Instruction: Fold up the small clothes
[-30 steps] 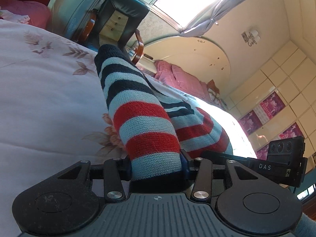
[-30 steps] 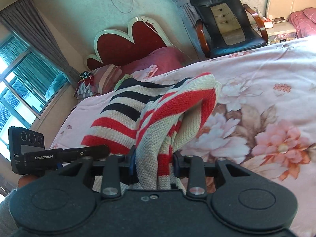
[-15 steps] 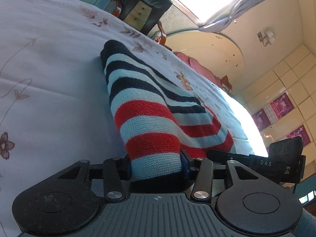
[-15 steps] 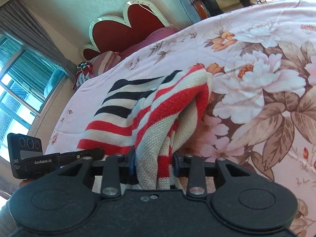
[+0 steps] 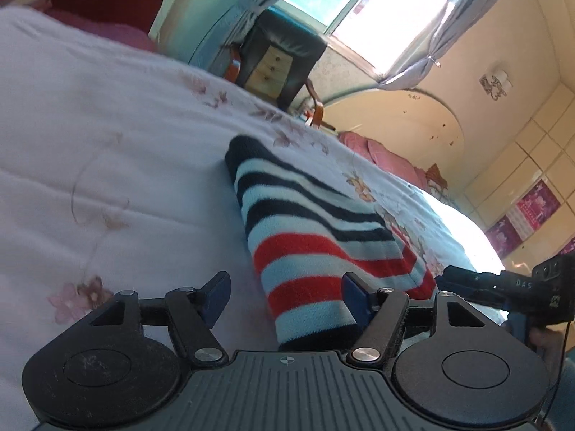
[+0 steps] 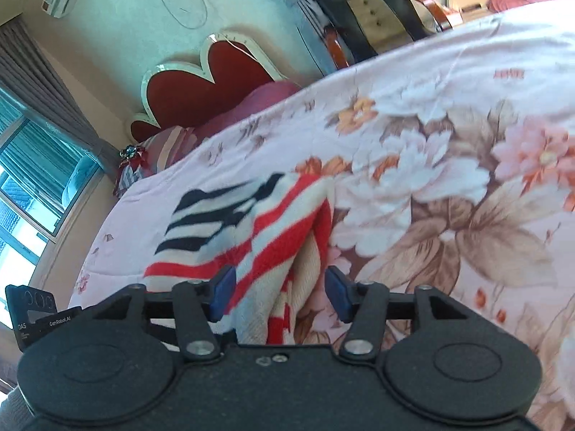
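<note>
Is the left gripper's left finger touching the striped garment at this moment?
Apart. The left wrist view shows bare bedspread between that finger and the striped garment; the left gripper stands open.

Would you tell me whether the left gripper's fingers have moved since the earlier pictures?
Yes. The left gripper has opened: its fingers, earlier clamped on the striped garment, now stand apart on the bedspread.

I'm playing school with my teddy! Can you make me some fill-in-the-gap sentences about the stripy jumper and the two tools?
1. The striped jumper lies on a ____ with a flowery cover.
2. The fingers of the left tool are ____, not squeezing the jumper.
3. The right tool is also ____.
4. The jumper's stripes are navy, pale, and ____.

Missing words: bed; open; open; red
</note>
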The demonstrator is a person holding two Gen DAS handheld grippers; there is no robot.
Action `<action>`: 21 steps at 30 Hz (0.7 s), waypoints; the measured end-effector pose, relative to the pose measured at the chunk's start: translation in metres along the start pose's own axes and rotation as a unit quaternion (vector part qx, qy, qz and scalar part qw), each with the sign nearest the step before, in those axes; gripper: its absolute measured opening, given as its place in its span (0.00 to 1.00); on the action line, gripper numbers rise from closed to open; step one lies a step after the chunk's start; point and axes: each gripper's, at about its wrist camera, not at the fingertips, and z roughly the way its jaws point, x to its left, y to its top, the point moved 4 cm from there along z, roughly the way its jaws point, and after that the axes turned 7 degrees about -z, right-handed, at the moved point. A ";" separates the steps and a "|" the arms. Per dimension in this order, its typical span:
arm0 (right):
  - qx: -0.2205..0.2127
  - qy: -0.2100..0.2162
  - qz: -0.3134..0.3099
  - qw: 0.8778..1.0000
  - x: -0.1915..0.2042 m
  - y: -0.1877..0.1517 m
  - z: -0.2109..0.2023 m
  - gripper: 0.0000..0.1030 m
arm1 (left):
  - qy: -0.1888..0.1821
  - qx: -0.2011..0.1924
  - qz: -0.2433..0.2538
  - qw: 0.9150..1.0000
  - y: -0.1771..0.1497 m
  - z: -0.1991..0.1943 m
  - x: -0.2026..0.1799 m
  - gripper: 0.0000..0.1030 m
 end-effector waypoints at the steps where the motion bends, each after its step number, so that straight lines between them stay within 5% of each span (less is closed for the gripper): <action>1: -0.004 -0.002 -0.018 1.000 0.004 0.008 -0.005 0.38 | -0.001 -0.006 0.021 1.000 0.003 -0.001 -0.008 0.65; 4: 0.006 -0.007 -0.074 0.997 0.022 0.020 0.001 0.23 | -0.020 -0.005 0.073 0.997 0.006 0.010 -0.039 0.65; 8: 0.033 -0.020 -0.135 0.990 0.039 0.020 0.026 0.20 | 0.009 0.012 0.122 0.992 0.001 0.037 -0.059 0.66; 11: 0.055 -0.053 -0.156 0.985 0.034 0.016 0.042 0.10 | 0.016 0.019 0.118 0.993 0.001 0.037 -0.053 0.66; 21: 0.064 -0.070 -0.150 0.984 0.017 0.009 0.047 0.09 | 0.023 0.009 0.110 0.994 -0.006 0.031 -0.055 0.66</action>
